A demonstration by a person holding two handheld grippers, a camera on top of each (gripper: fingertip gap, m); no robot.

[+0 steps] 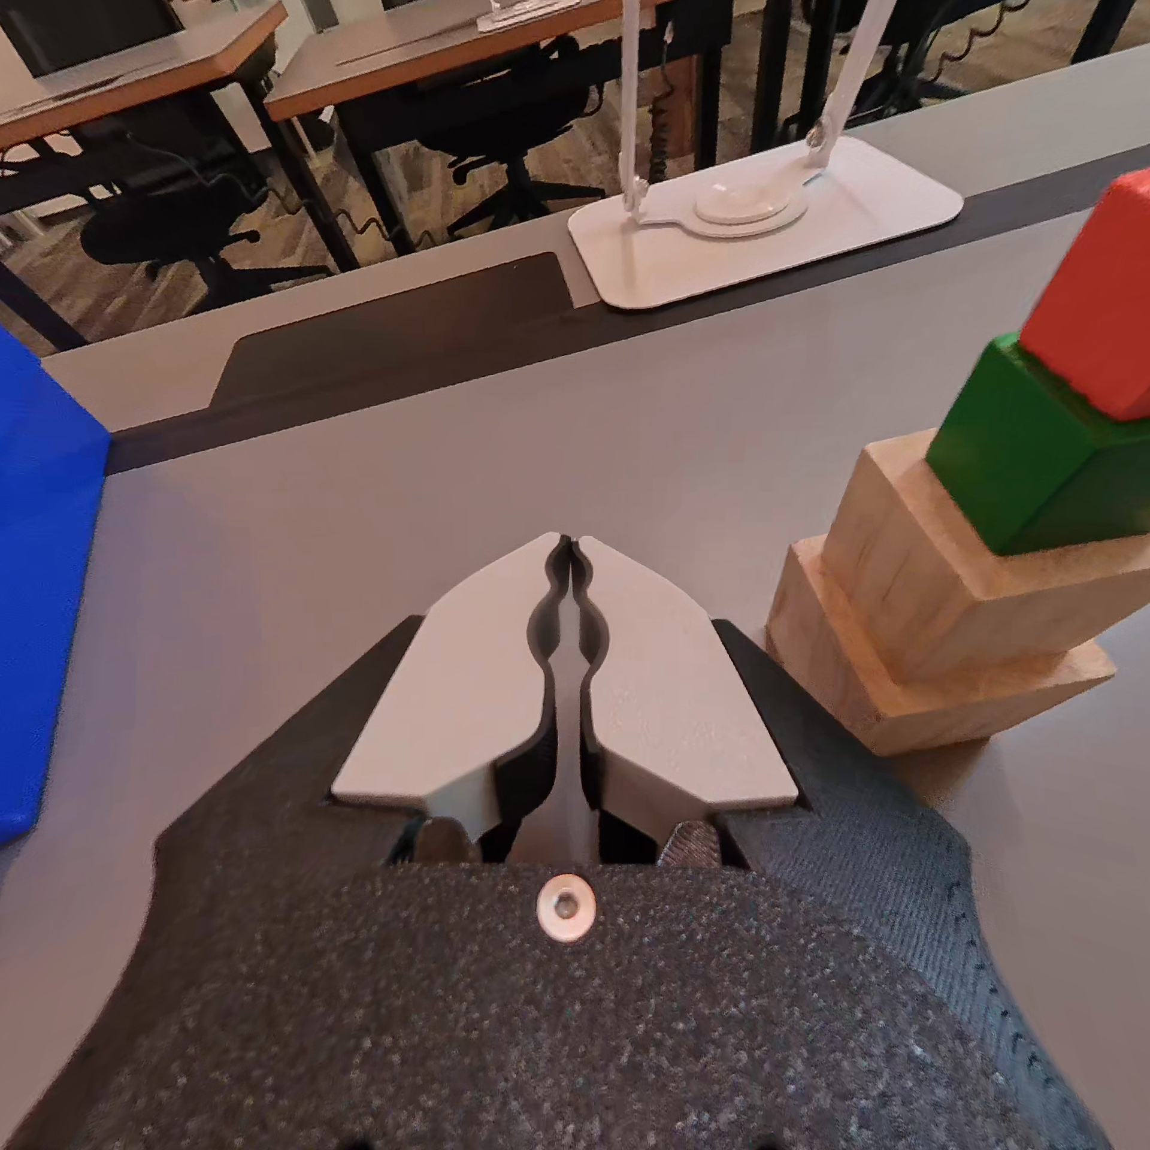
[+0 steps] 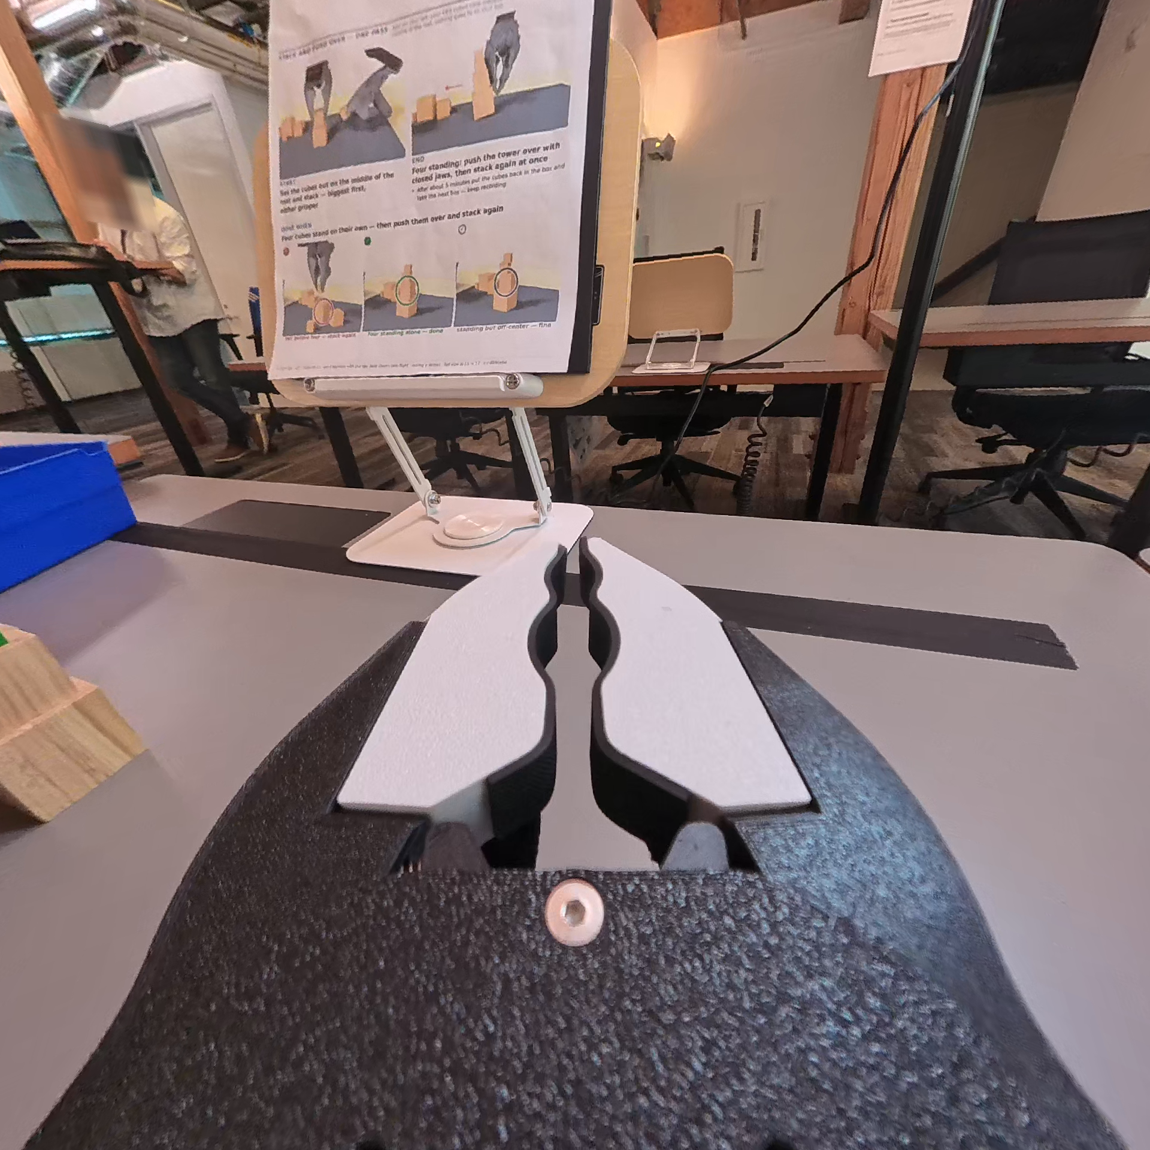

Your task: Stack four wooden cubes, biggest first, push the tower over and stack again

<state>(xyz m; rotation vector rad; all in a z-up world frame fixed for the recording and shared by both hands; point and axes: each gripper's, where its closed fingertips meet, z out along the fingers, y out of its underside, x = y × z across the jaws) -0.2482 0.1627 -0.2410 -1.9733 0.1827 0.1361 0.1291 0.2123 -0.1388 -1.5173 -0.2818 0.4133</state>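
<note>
Left gripper (image 1: 569,542), fingers pressed together and bare, beside block tower (image 1: 971,560).

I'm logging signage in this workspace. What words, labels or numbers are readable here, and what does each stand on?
Printed sheet with pictures on the tilted stand: headings and captions are legible, but I do not copy writing.
White sheet on the wooden post, top right: too small to read.
Wooden blocks, green block, red block, blue bin: no writing visible.
</note>
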